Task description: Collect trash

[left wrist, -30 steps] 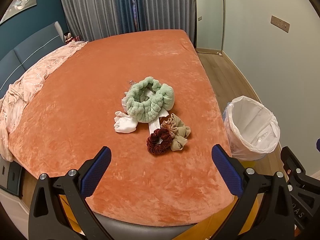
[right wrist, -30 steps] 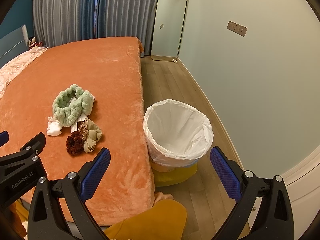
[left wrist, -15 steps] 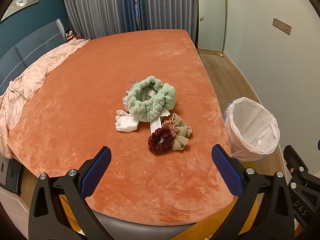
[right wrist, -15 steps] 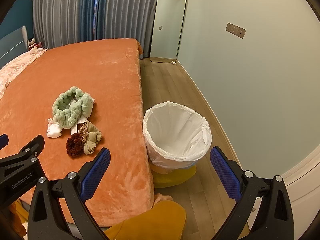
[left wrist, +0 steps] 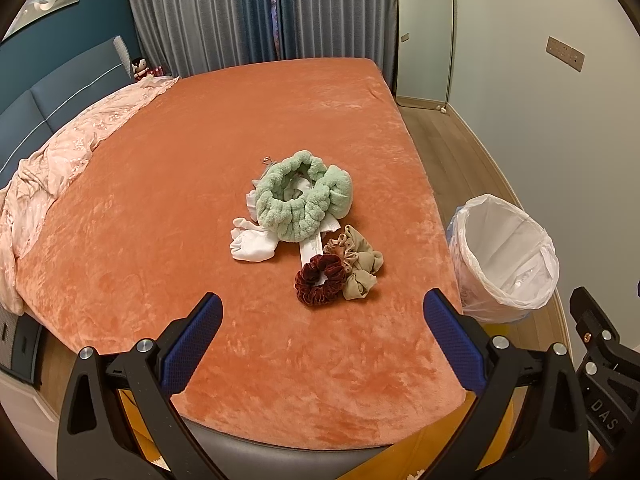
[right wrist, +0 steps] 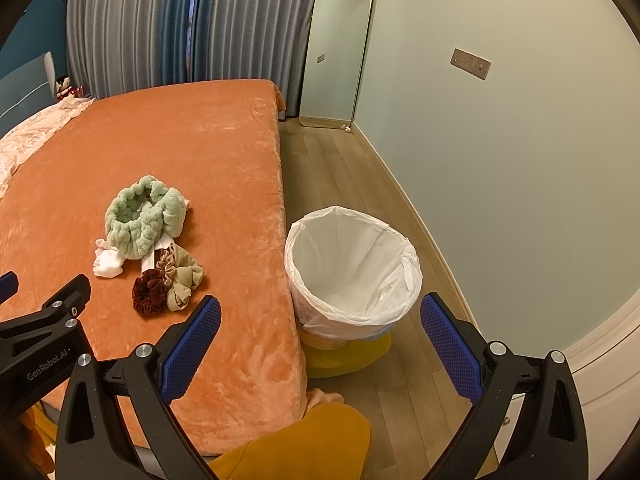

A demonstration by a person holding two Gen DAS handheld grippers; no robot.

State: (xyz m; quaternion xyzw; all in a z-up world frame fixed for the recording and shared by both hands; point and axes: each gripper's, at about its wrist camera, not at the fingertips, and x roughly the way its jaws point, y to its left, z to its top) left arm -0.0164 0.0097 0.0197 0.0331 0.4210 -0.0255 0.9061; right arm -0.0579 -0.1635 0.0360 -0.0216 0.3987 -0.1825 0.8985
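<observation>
A small pile lies on the orange bed [left wrist: 200, 184]: a green fluffy headband [left wrist: 304, 196], a crumpled white tissue [left wrist: 252, 244], a white paper strip [left wrist: 310, 248], a dark red scrunchie [left wrist: 319, 279] and a beige scrunchie [left wrist: 358, 266]. The pile also shows in the right wrist view, with the headband [right wrist: 142, 216] and red scrunchie [right wrist: 149, 292]. A bin with a white liner [right wrist: 352, 268] stands on the floor beside the bed, also in the left wrist view [left wrist: 502, 256]. My left gripper [left wrist: 322, 340] is open and empty, short of the pile. My right gripper [right wrist: 320, 344] is open and empty, near the bin.
A pink quilt [left wrist: 60, 160] lies along the bed's left side. A standing mirror [right wrist: 336, 52] leans on the far wall. Wood floor [right wrist: 360, 176] runs between bed and wall. A yellow object [right wrist: 348, 352] sits under the bin.
Both grippers have drawn back and risen slightly; the pile and bin sit a little lower and farther in the views. Both stay open.
</observation>
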